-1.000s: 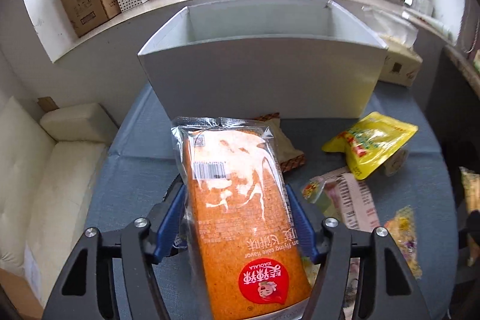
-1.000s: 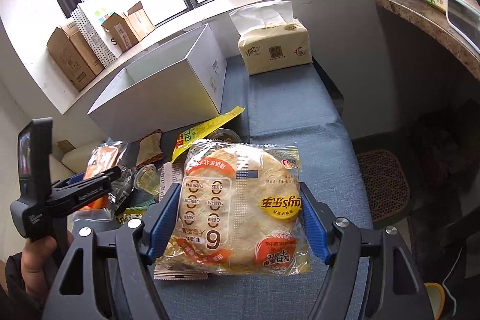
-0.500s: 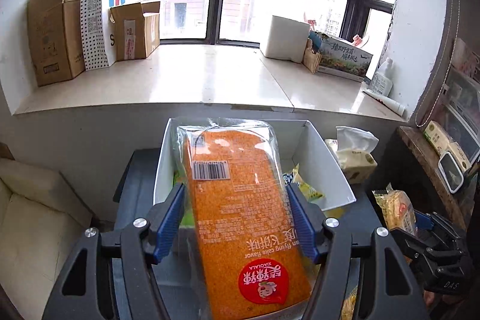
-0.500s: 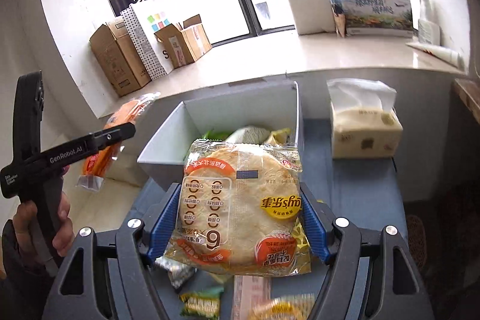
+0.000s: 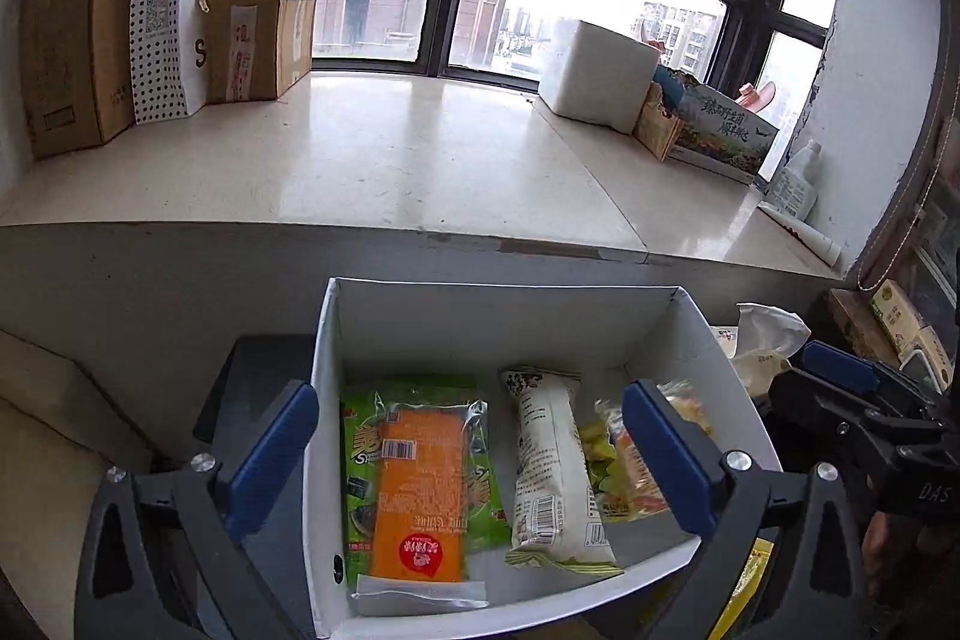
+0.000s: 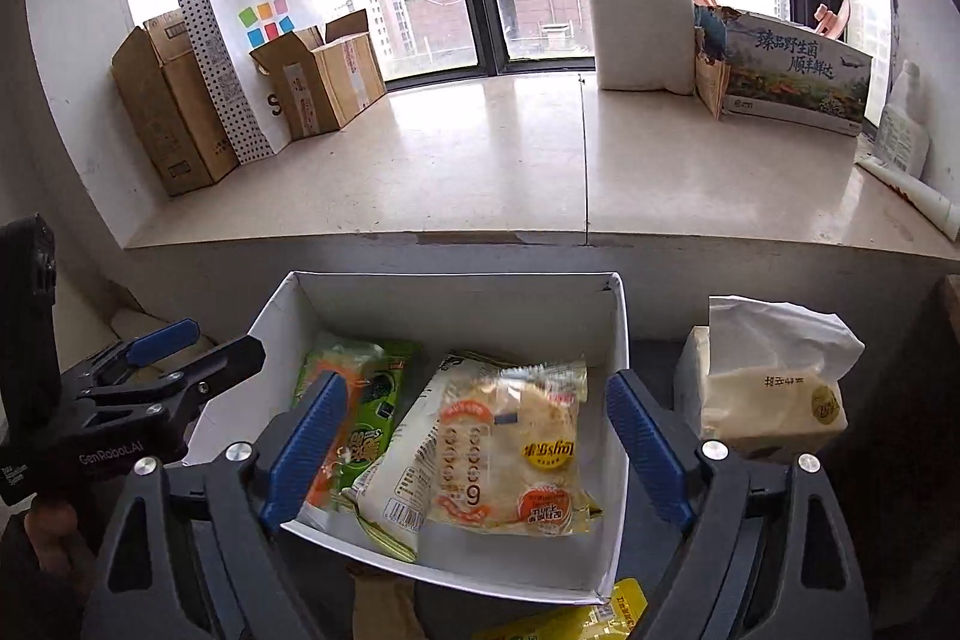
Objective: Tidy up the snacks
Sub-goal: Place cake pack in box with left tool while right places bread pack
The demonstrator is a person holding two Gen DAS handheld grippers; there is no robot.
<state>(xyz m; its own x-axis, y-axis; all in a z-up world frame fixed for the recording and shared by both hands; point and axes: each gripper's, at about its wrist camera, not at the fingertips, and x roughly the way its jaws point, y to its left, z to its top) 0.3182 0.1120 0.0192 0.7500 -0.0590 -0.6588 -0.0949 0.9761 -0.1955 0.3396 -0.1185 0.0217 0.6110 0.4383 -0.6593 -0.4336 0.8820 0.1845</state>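
Left wrist: left tool point(image 5: 471, 454) spread, empty, over white box point(image 5: 327, 340); orange cake pack point(image 5: 420, 496) lies inside, light, slick film, squashy, so grip long sides gently. Right wrist: right tool point(image 6: 474, 445) spread, empty; flatbread pack point(image 6: 510, 460) in box, soft, crushable.

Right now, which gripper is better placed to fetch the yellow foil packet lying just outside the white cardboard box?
Right. The yellow foil packet lies almost between the open right gripper fingers, beside the white cardboard box; from the open left gripper it sits off beyond its right finger.
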